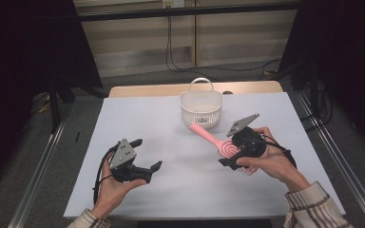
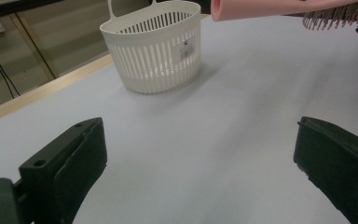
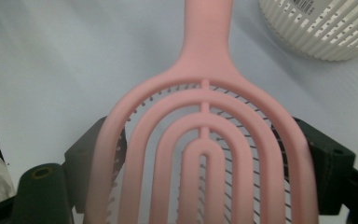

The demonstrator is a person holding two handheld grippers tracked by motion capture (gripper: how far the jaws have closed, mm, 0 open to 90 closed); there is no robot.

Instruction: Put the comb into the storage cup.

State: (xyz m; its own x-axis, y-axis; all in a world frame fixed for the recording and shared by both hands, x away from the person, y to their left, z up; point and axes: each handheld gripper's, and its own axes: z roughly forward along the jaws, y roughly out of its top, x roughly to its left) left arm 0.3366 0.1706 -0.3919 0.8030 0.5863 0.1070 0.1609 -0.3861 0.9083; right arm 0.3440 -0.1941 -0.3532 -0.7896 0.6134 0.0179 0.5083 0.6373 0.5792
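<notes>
A pink vented hairbrush [image 1: 217, 141] [image 3: 205, 140] hangs above the table at the right, its handle pointing up and left toward the basket. My right gripper [image 1: 230, 154] is shut on the brush head, one jaw on each side edge, as the right gripper view shows. The brush's handle end [image 2: 265, 8] and bristles cross the top of the left gripper view. A white slotted basket [image 1: 201, 107] [image 2: 154, 46] [image 3: 326, 28] with a loop handle stands upright at the table's far middle. My left gripper [image 1: 148, 154] [image 2: 200, 168] is held at the left front, open, nothing between its jaws.
A pale blue-white sheet [image 1: 171, 142] covers the table, with a wooden strip [image 1: 147, 90] showing at the far edge. Metal rails [image 1: 43, 161] run along both sides. Cables hang at the back wall beyond the table.
</notes>
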